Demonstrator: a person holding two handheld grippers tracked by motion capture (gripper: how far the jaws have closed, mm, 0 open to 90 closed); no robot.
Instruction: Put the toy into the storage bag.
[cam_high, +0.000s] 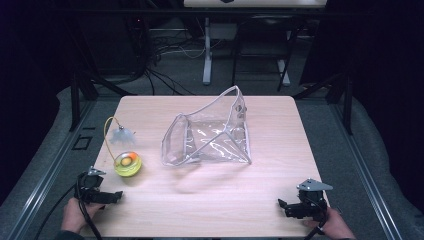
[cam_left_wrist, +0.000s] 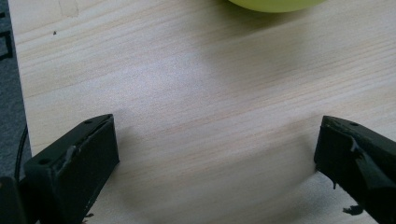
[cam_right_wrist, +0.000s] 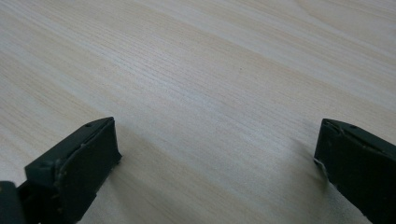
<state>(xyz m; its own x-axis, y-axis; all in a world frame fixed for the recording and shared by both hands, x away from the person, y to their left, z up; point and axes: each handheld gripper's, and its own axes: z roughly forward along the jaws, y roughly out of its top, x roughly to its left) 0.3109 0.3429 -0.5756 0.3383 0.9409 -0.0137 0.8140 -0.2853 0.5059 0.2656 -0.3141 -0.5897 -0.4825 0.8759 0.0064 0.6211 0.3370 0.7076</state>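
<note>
Nearest the camera, at the bottom of the high view: left gripper (cam_high: 111, 196) in the lower left, right gripper (cam_high: 285, 206) in the lower right, each in a hand at the near edge of the table (cam_high: 280, 145). Both with jaws spread wide and nothing between them but bare wood, as plain in the left gripper view (cam_left_wrist: 217, 154) and the right gripper view (cam_right_wrist: 217, 154).

Just up and right of the left gripper, left of frame centre: yellow-green ball (cam_high: 127, 164) with an orange spot on top, lying on the table; its lower rim also at the top edge of the left gripper view (cam_left_wrist: 275, 4). Behind it, toward the upper left: small pale toy (cam_high: 121, 135) on a thin yellow cord, kind not clear. Centre of frame: clear plastic pouch (cam_high: 210, 137), mouth gaping toward the left, inside apparently empty.

Judged from the layout: nothing gripped, nothing in the pouch, work barely begun. Likely left: closing on the ball, carrying it to the pouch mouth, possibly the same for the toy.
</note>
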